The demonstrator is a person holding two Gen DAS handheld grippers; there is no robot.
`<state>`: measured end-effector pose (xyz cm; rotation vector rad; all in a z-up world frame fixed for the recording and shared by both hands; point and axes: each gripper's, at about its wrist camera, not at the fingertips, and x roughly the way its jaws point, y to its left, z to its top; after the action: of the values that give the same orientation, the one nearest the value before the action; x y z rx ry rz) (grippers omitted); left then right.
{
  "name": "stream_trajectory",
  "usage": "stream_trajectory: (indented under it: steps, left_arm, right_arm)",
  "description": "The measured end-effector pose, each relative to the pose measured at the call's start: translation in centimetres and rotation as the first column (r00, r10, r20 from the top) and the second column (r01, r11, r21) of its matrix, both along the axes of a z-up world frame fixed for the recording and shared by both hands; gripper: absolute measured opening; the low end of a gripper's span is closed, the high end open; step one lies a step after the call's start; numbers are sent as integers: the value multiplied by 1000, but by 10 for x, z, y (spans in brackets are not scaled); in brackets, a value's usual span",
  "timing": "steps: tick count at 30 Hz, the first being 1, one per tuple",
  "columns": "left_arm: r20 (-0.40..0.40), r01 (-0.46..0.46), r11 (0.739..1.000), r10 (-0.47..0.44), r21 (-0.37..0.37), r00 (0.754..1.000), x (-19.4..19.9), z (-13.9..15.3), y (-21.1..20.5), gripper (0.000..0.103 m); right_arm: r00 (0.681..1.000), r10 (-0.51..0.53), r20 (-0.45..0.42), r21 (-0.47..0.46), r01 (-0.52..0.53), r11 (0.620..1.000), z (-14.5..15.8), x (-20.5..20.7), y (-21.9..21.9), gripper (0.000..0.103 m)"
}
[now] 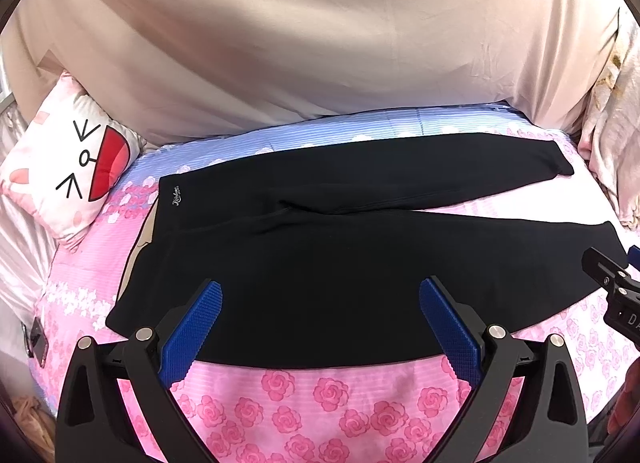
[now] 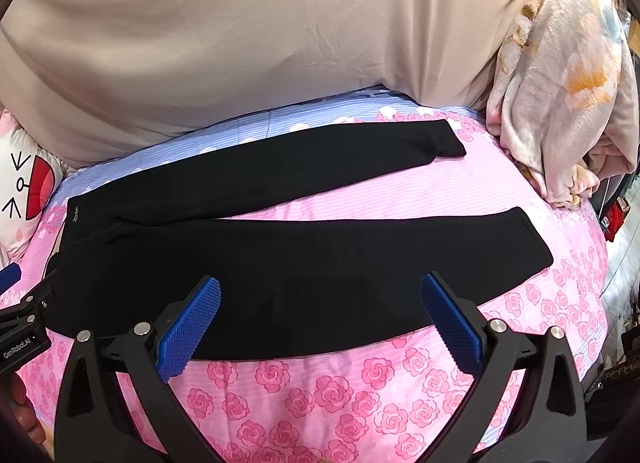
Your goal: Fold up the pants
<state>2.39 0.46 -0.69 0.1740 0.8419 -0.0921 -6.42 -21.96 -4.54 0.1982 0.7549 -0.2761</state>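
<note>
Left claw: my left claw [image 1: 320, 317] hung wide open with nothing between its blue ridged pads [image 1: 192, 333], just over the near edge of the pants, toward the waist end.
Right claw: my right claw [image 2: 320, 315] was spread just as wide and empty, its blue ridged pads [image 2: 450, 321] over the near edge of the lower leg, farther toward the cuffs; I cannot tell whether either claw touched the cloth.
Each other's view: the black body of my right claw showed at the right edge of the left wrist view, and the body of my left claw at the left edge of the right wrist view.
Bed cover: the pink rose-printed bed sheet [image 2: 332, 391] lay nearest me and ran under everything, turning to blue stripes at the far side.
Pants: the black soft fabric pants [image 1: 340, 263] [image 2: 280, 263] lay flat across the bed, waistband to my left, both legs running to my right and parting in a narrow V, the near leg closest to my claws, the far leg angled away.
Pants label: a small pale script logo [image 1: 176, 196] sat at the far corner of the waistband.
Left side: a white cartoon-face cushion with a red mouth [image 1: 76, 167] rested beside the waistband end, apart from it.
Right side: a crumpled pale floral blanket [image 2: 560, 83] was heaped past the cuffs.
Far: a large beige smooth cloth [image 1: 320, 43] rose behind the bed.
</note>
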Motion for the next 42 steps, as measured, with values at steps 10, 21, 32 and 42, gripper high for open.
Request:
stream_trajectory:
  steps: [10, 21, 32, 42]
  left_arm:
    - [-7, -2, 1000, 2, -2, 1000, 2, -1, 1, 97]
    - [-12, -3, 1000, 3, 5, 1000, 9, -5, -4, 97]
    - [-58, -43, 999, 43, -3, 997, 40, -17, 16, 97]
    - [-78, -221, 975, 221, 11, 972, 173, -44, 104, 98]
  right_arm:
    - [1000, 0, -1, -3, 0, 1000, 0, -1, -1, 98]
    - [1000, 1, -9, 3, -1, 1000, -2, 8, -4, 98]
    - [1000, -19, -25, 5, 19, 1000, -9, 29, -46, 98]
    - [995, -88, -41, -83, 85, 993, -26, 160, -238, 98]
